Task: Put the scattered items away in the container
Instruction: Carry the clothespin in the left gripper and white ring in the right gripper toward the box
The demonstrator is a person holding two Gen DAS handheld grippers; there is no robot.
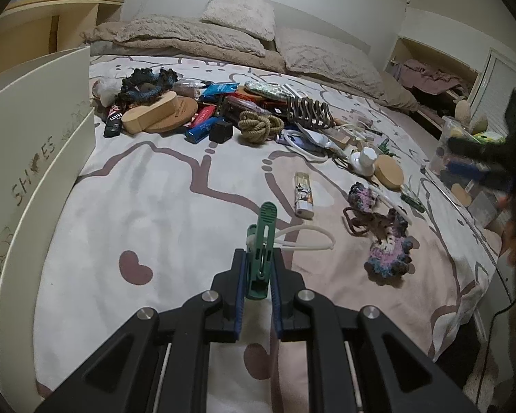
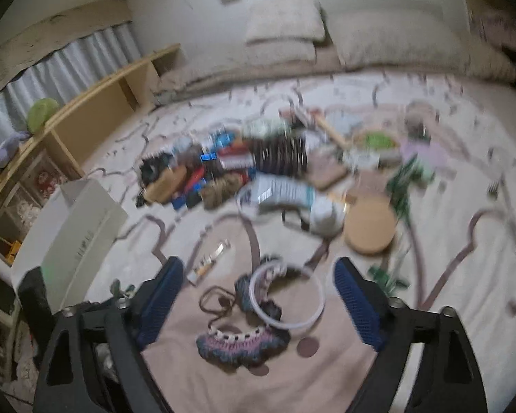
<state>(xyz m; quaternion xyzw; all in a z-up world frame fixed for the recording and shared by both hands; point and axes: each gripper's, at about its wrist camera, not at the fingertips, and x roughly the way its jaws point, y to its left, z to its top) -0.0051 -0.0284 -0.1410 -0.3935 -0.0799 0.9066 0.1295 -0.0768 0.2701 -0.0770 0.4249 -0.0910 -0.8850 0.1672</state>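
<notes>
Holding: left gripper (image 1: 258, 275) clamps green clothespin (image 1: 263, 241)
Right gripper (image 2: 258, 296): jaws wide, empty, crochet piece (image 2: 242, 344) at 6 o'clock of white ring (image 2: 287, 296)

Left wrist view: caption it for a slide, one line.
Left gripper shut on a green clothes peg above a bed strewn with clutter.

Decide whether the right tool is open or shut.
Open: the right tool has its blue pads wide apart over the crochet piece, gripping nothing.

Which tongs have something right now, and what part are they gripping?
Left tongs are shut on a green clothes peg, gripped at its lower end. Right tongs are open, holding nothing.
</notes>
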